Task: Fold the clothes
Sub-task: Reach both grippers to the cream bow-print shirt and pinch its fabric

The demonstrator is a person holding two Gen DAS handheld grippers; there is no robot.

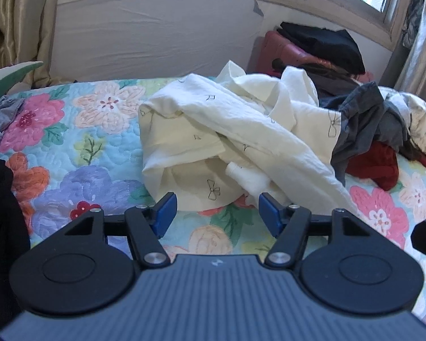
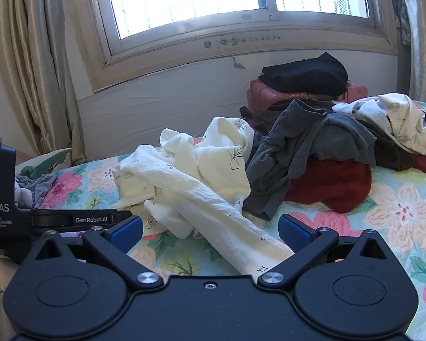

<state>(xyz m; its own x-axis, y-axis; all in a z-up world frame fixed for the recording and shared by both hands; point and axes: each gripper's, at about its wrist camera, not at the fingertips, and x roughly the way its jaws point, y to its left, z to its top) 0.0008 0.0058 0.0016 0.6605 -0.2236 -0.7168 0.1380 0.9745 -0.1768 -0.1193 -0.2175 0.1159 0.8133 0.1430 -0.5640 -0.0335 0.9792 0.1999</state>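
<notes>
Now both grippers hang over the bed [image 1: 71,147], pointing down toward the laundry, and neither one is holding anything. The left gripper [image 1: 217,213] has its jaws parted with only the floral quilt and the near edge of the cream garment [image 1: 213,130] beyond them; the pads do not press on cloth. The right gripper [image 2: 210,227] stands fully spread, and a long part of the cream garment, maybe a sleeve or a leg, runs between its blue pads [image 2: 295,231] without being pinched. I judge that the two are placed so, side by side at the near edge of the garment, to take it at two points and lift it out for folding.

The cream garment lies in the middle of the bed, crumpled and twisted, with small black bow drawings on it. The fabric looks thin and wrinkled, so it will probably hang loosely when it is raised. Its right side touches a heap of other clothes: a grey garment [image 2: 298,147] lies partly over a red garment [image 2: 335,184]. Behind them a black folded cloth [image 2: 306,75] rests on a red suitcase [image 2: 258,91] under the window [image 2: 184,0].
</notes>
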